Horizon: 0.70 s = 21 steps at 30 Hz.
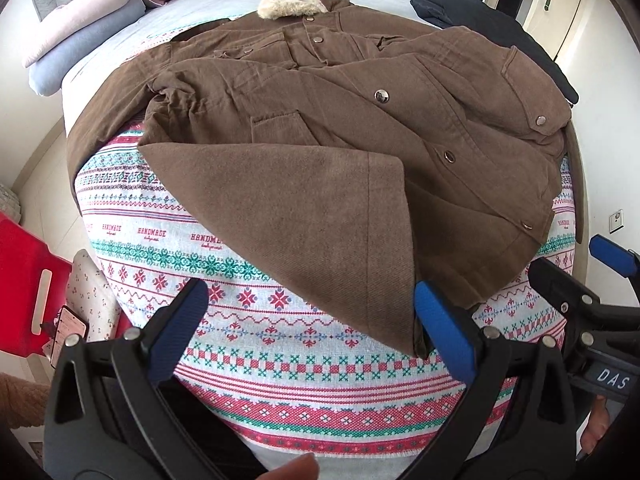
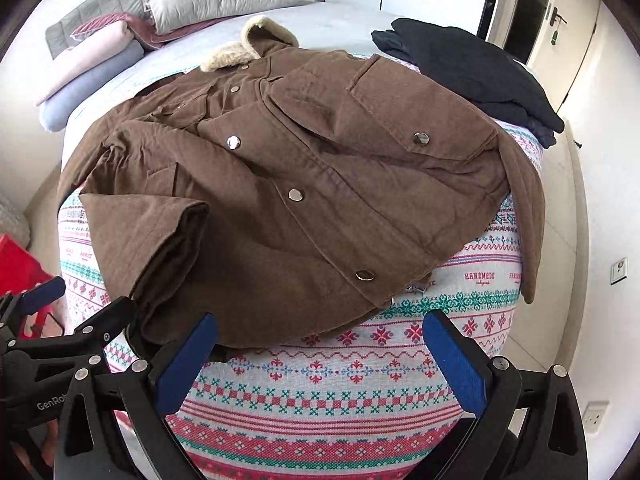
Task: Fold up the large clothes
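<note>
Brown coat (image 1: 320, 128) lies on the patterned blanket (image 1: 280, 360) on the bed, fur collar (image 1: 288, 4) at 12 o'clock; left claw (image 1: 312, 332) and right claw (image 2: 320, 364) both released, so pinch the hem at 6 o'clock evenly, then fold toward collar.

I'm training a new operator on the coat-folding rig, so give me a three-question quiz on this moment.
1. True or false: the left gripper is clamped on the brown coat.
2. What lies beyond the coat at the far right of the bed? A) a black garment B) a red towel C) a laptop
3. Fill in: the coat's collar is trimmed with pale ____.

Key: 1 false, both the left and the right gripper are open and hold nothing; 2 A, the black garment; 3 fur, or fleece.
</note>
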Tool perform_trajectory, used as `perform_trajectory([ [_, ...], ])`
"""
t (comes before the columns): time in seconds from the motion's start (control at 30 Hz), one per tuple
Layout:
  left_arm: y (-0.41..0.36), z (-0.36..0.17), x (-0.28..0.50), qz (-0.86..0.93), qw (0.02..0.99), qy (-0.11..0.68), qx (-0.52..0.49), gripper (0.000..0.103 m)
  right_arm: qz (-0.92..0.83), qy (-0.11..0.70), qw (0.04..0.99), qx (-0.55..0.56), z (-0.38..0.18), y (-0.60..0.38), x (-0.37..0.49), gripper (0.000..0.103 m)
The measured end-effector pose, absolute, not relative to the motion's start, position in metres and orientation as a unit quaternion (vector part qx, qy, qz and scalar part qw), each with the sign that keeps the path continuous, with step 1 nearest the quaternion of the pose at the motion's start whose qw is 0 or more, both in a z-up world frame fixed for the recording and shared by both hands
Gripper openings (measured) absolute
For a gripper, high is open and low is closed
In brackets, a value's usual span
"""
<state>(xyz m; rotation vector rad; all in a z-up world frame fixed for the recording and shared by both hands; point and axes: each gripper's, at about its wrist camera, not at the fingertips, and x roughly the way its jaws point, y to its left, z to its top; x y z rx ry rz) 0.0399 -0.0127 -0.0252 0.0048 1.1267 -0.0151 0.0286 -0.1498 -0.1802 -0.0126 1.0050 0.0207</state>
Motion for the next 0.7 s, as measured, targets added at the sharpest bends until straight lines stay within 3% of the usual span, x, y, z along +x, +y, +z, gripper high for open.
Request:
perform_trajectory([
  [0.7,0.001,-0.017,0.068,-0.022,0.860,0.510,-0.014,0.102,0.018,0.483,0.875,-0.028,-0.177,-0.146,0.065,0.103],
])
